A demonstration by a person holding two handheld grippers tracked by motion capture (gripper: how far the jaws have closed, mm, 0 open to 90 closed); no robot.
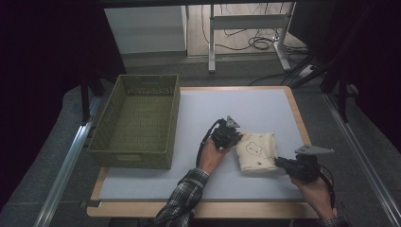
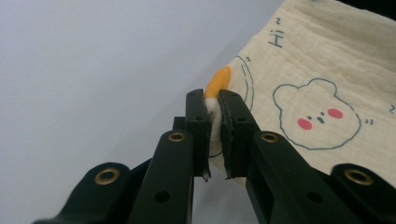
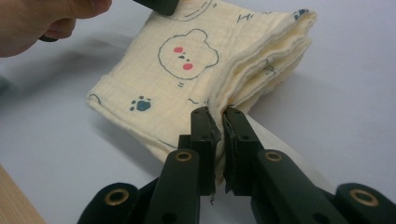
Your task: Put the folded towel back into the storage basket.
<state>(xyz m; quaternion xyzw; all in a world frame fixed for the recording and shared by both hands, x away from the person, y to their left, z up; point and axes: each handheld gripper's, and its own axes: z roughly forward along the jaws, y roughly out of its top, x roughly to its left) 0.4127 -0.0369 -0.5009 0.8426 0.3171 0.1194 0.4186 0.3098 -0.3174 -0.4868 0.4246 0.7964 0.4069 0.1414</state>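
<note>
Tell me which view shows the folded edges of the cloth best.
The right gripper view: the folded cloth shows its stacked layers side-on, above the right gripper. The left gripper view shows only its printed top and one pinched corner. The high view shows it small, on the white mat.

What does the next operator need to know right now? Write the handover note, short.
Left gripper: shut on the folded cloth, at its edge with the orange print.
Right gripper: shut on the cloth's opposite edge, pinching the stacked layers.
Cloth: folded, cream with bear prints, on the white table mat, right of the green basket.
Done: cloth folded and gripped at both sides.
Left: probably carry it into the basket, which holds nothing yet, and release.
</note>
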